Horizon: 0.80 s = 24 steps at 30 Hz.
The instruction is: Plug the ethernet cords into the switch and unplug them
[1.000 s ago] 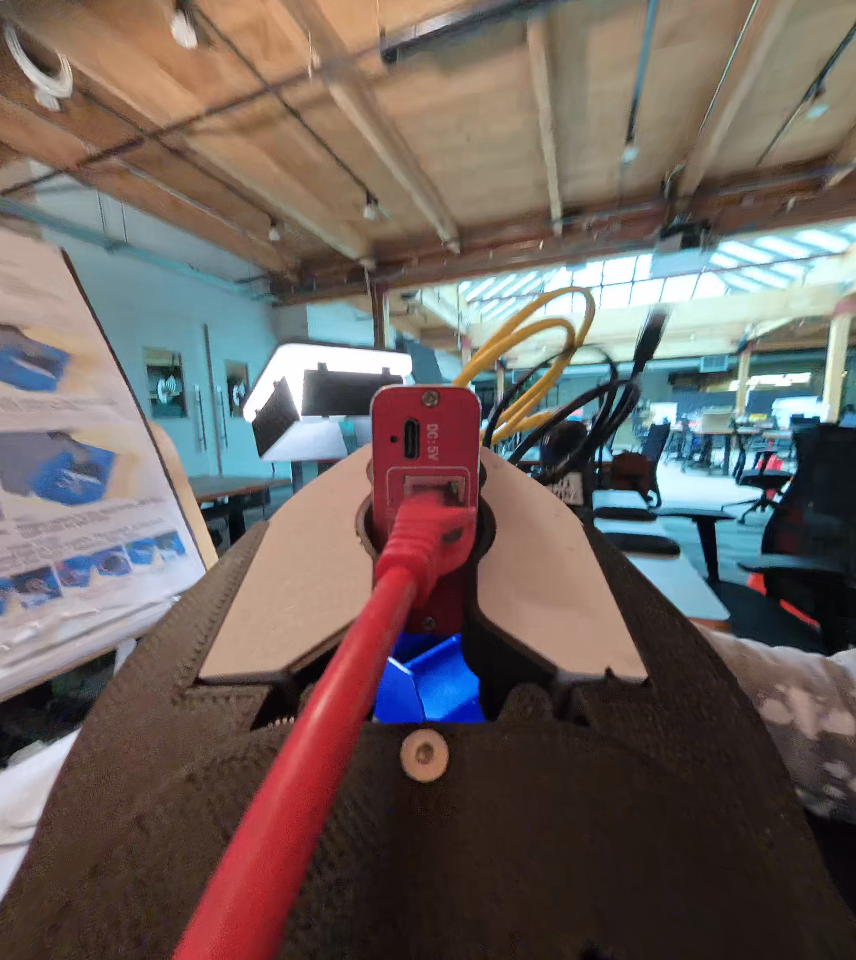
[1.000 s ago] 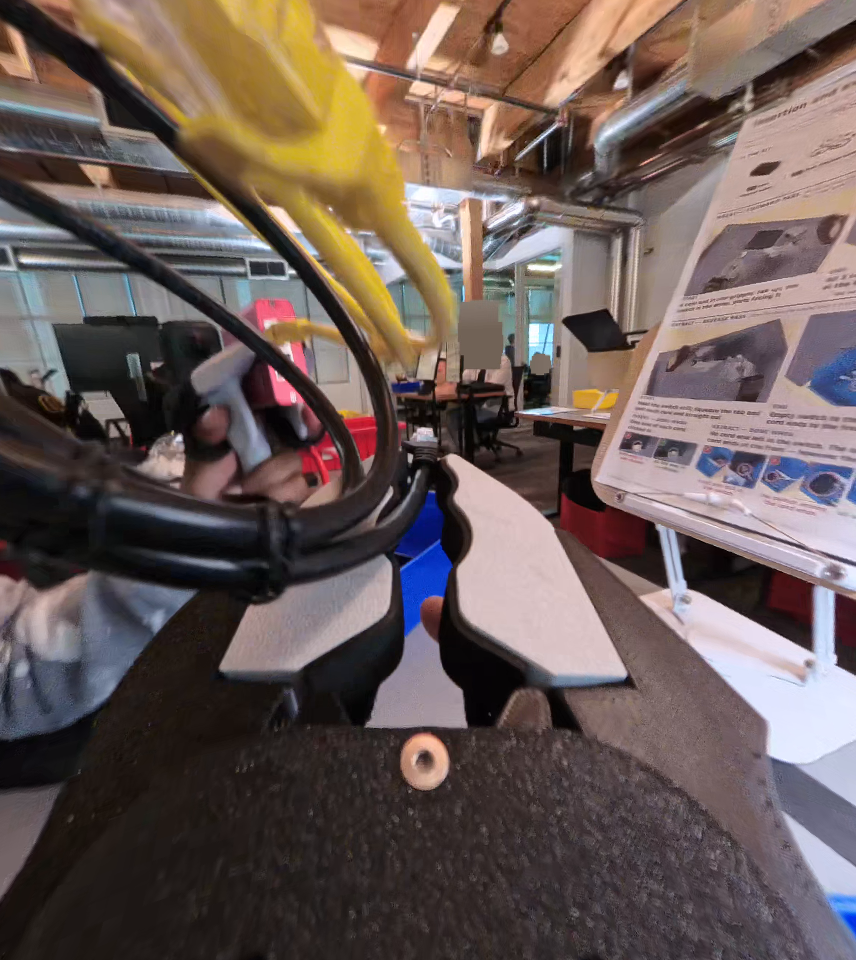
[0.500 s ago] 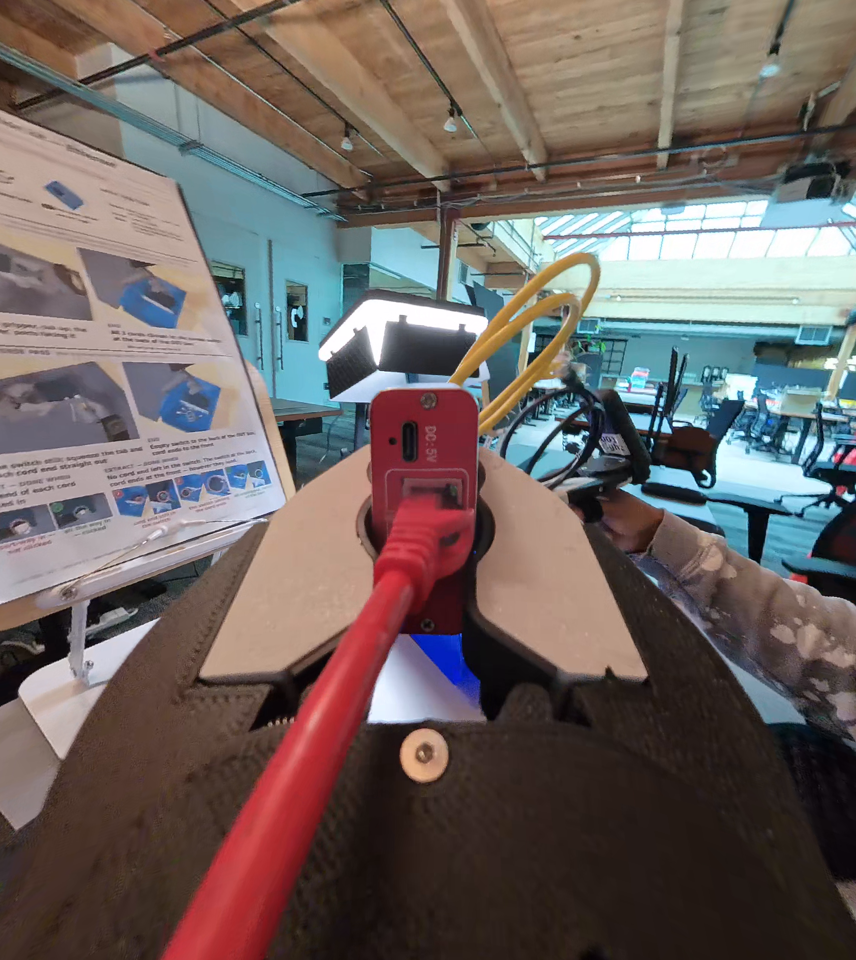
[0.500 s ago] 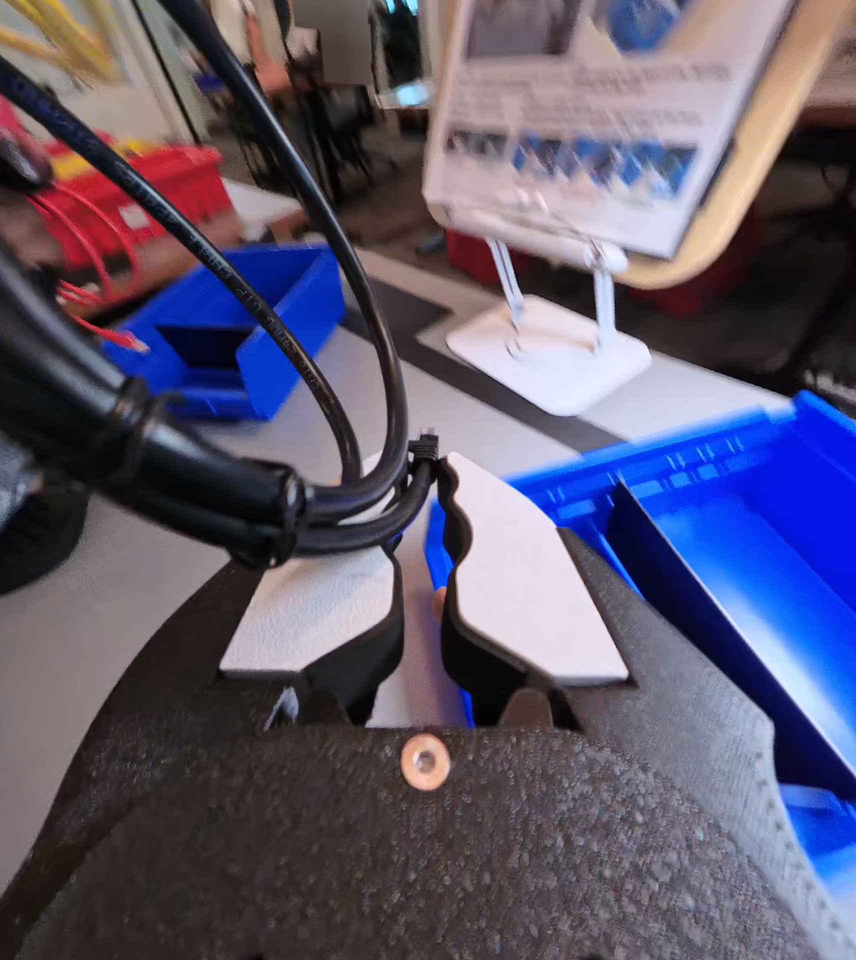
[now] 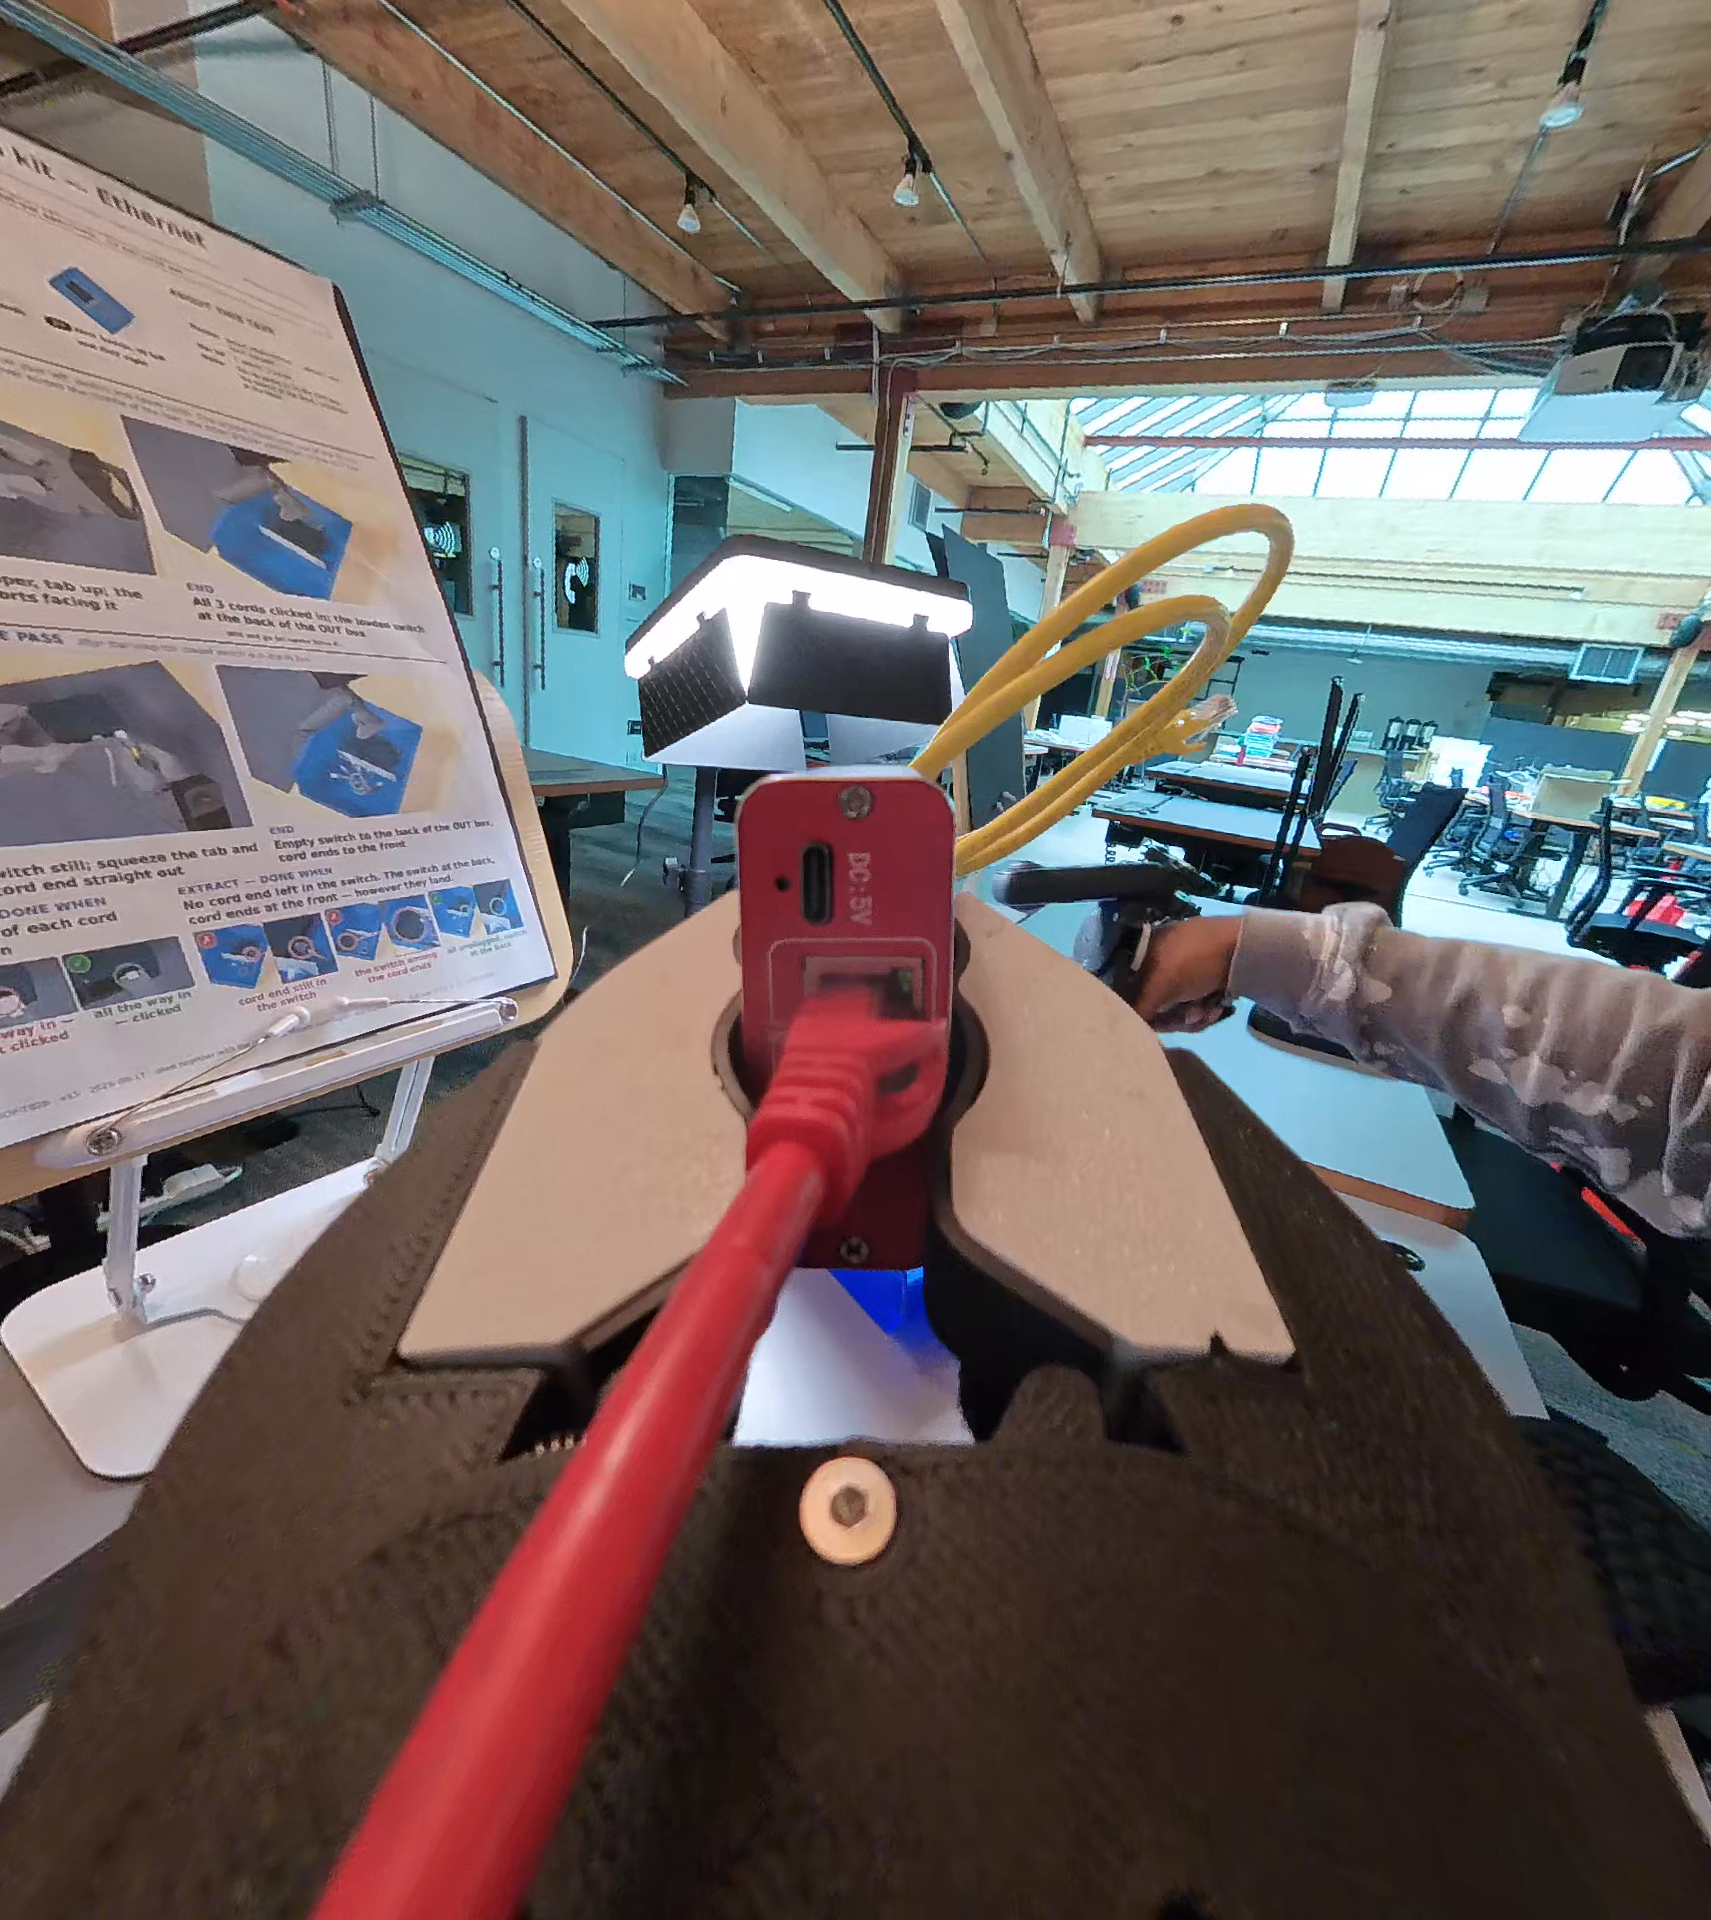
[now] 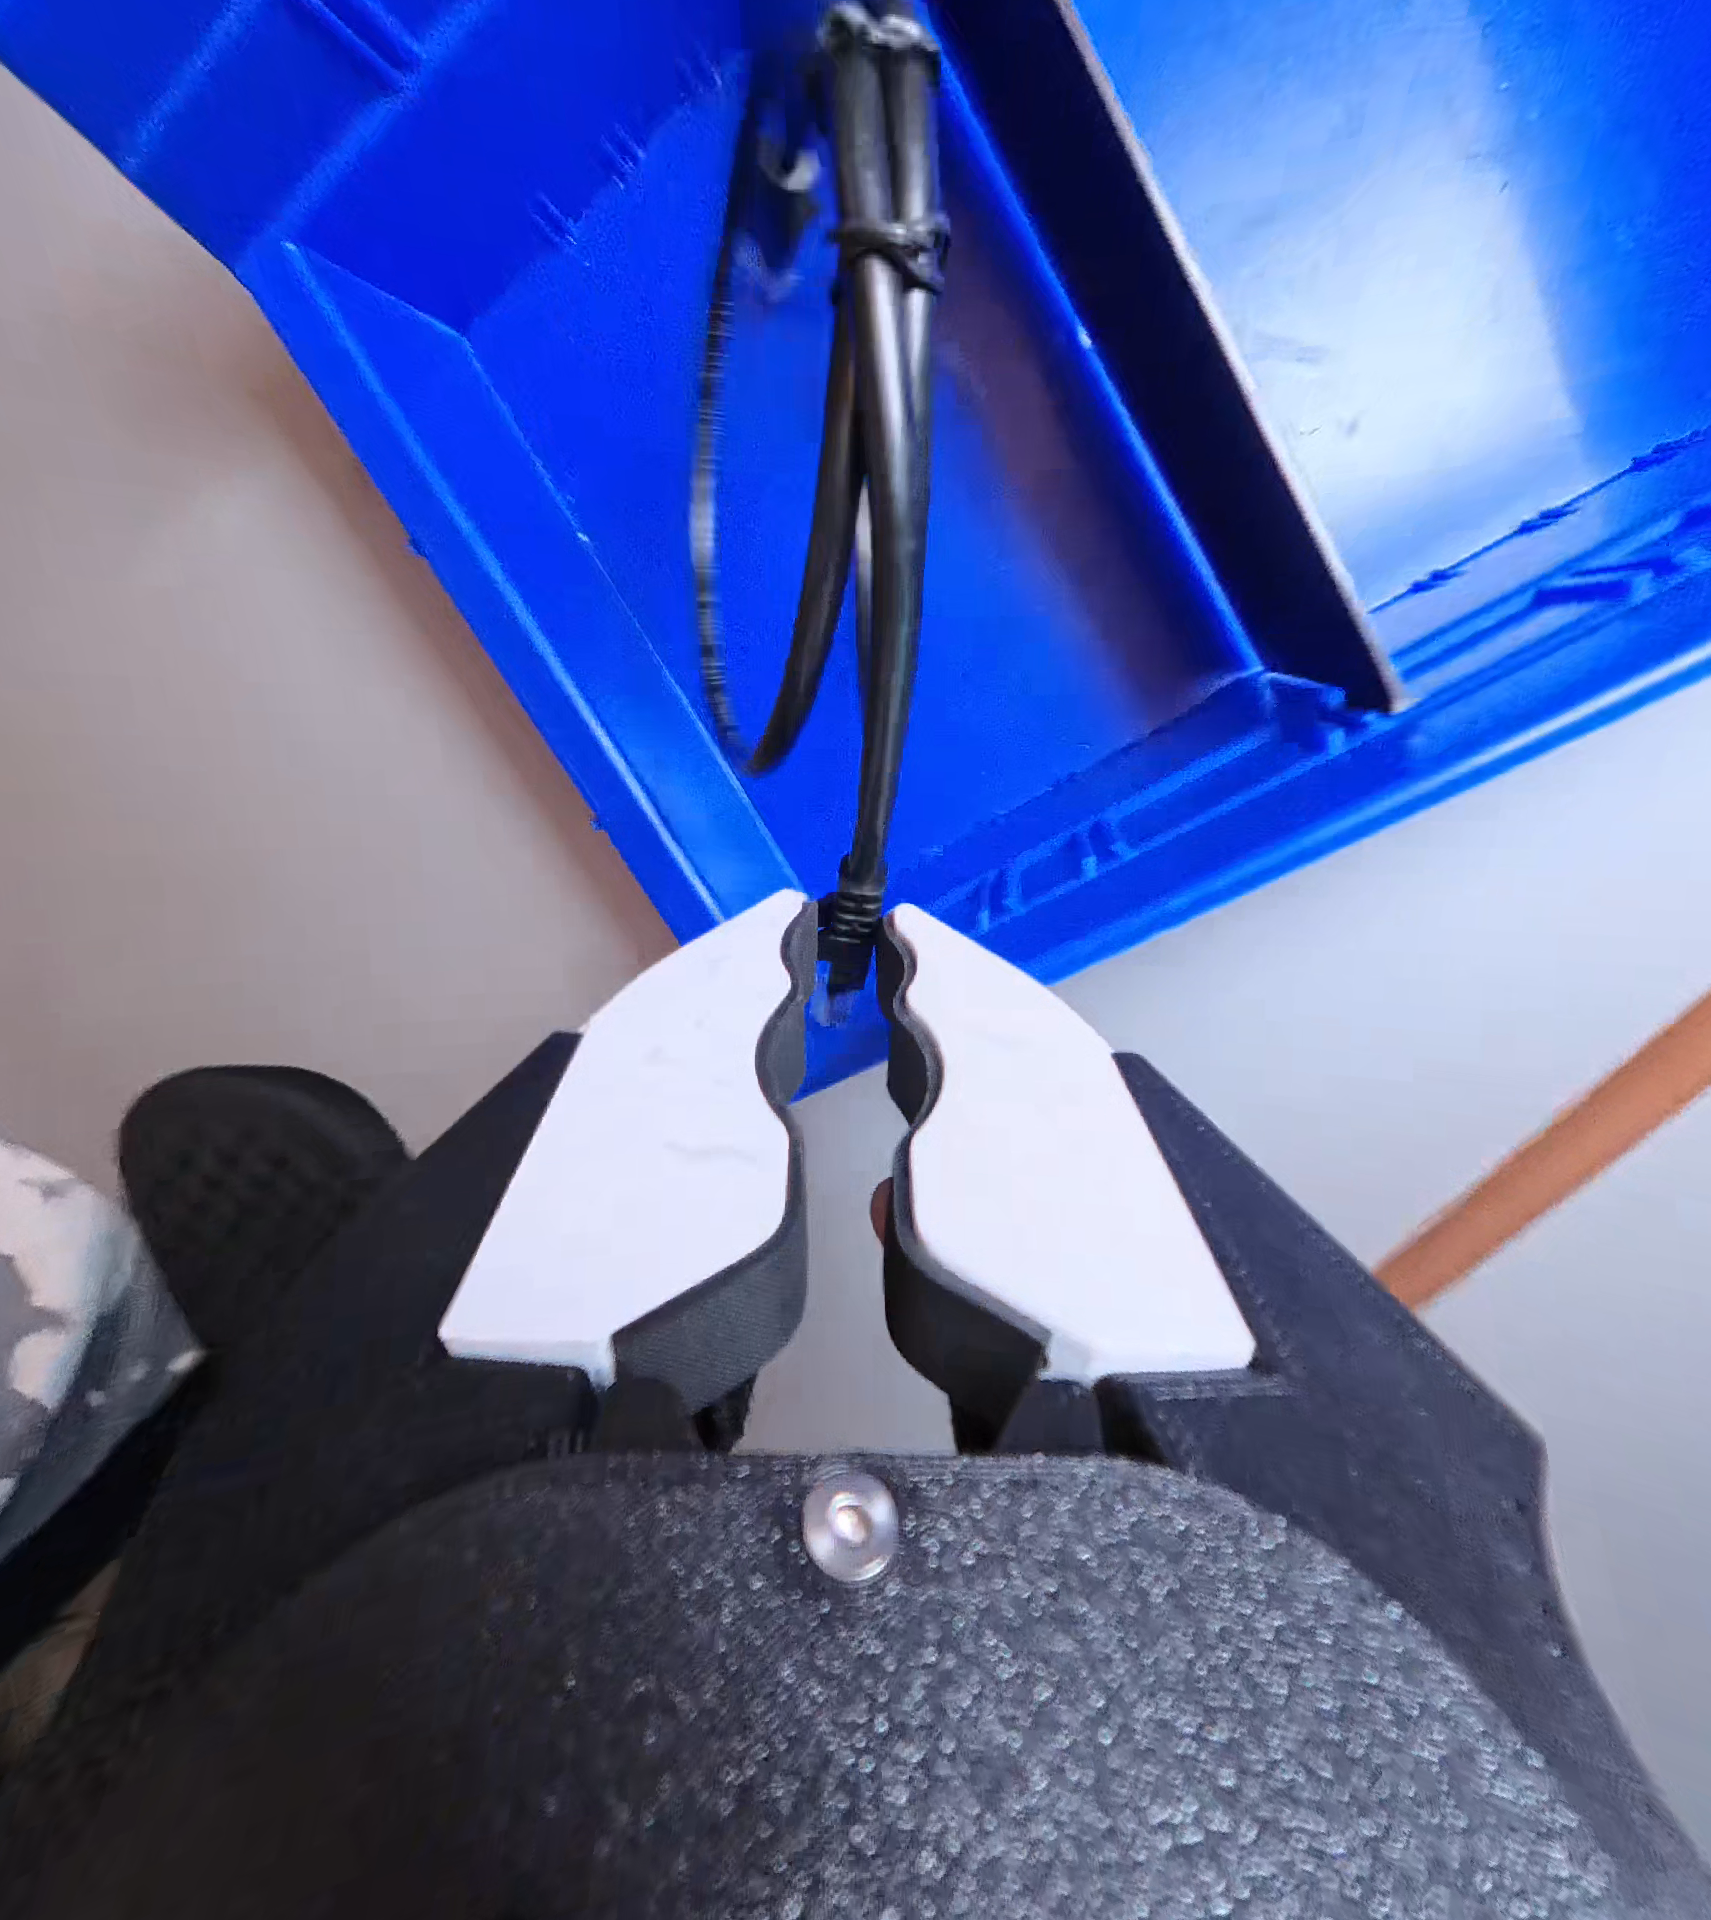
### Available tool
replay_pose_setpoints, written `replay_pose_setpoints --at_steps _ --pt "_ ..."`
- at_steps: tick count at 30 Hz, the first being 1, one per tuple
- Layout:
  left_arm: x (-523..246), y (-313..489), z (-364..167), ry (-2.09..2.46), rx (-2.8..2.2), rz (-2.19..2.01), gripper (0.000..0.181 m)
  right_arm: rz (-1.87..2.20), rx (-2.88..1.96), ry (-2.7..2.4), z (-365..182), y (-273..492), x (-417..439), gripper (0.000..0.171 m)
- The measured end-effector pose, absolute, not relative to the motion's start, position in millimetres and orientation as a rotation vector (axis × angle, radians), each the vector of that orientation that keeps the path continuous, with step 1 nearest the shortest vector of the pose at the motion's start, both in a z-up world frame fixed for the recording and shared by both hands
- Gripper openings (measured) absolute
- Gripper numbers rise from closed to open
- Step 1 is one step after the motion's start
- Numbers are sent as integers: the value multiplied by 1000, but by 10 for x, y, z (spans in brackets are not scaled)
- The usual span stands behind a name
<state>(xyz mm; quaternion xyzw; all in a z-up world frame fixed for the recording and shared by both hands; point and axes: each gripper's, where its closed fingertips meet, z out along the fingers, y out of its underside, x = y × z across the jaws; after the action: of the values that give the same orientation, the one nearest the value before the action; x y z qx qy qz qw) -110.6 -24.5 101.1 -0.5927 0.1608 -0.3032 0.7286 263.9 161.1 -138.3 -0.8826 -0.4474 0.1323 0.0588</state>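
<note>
My left gripper is shut on the red switch and holds it upright in the air. A red ethernet cord is plugged into the switch's near port and runs back toward the camera. A yellow cord loops up behind the switch; its other end is hidden. My right gripper points down and is shut on the plug of a bundled black ethernet cord, which hangs down into the narrow front compartment of a blue bin.
An instruction sheet on a white stand is at the left. A lit lamp panel stands behind the switch. A person's sleeve and hand reach in from the right. The blue bin's divider separates a larger compartment. The pale table has a wooden edge.
My right gripper has swung from level to pointing down over the blue bin, carrying the black cord, which now hangs into it. My left gripper has tilted slightly, still holding the switch.
</note>
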Motion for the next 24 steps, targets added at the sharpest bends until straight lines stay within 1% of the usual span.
replay_pose_setpoints --at_steps 1,4,6,8,10,12,16,19,21,24 --pt "-1100 -229 990 354 -1315 -671 29 302 -2663 -1393 -1372 1675 2635 10" --pt "-1093 -177 921 347 -1341 -674 29 -7 -2565 -1398 -1215 2012 2612 21" --pt "-1095 -136 875 338 -1355 -676 29 -74 -2440 -1337 -972 2240 2483 30" --pt "-1093 -87 823 327 -1367 -692 29 -28 -2277 -1248 -647 2403 2245 38" --pt "-1087 -40 778 310 -1369 -726 29 223 -2076 -1196 -306 2320 1806 40" --pt "-1075 -2 748 290 -1362 -771 29 480 -1925 -1168 -98 2058 1388 40" --pt "-1015 24 738 261 -1306 -885 29 965 -1732 -1265 -229 1239 560 47" --pt "-908 -11 756 272 -1251 -993 29 1361 -1499 -1281 -191 541 -17 45" --pt "-804 -28 734 294 -1237 -1054 29 1575 -1313 -1215 44 193 -243 42" --pt "-630 -59 689 343 -1217 -1116 30 1752 -1152 -1095 413 -25 -329 39"
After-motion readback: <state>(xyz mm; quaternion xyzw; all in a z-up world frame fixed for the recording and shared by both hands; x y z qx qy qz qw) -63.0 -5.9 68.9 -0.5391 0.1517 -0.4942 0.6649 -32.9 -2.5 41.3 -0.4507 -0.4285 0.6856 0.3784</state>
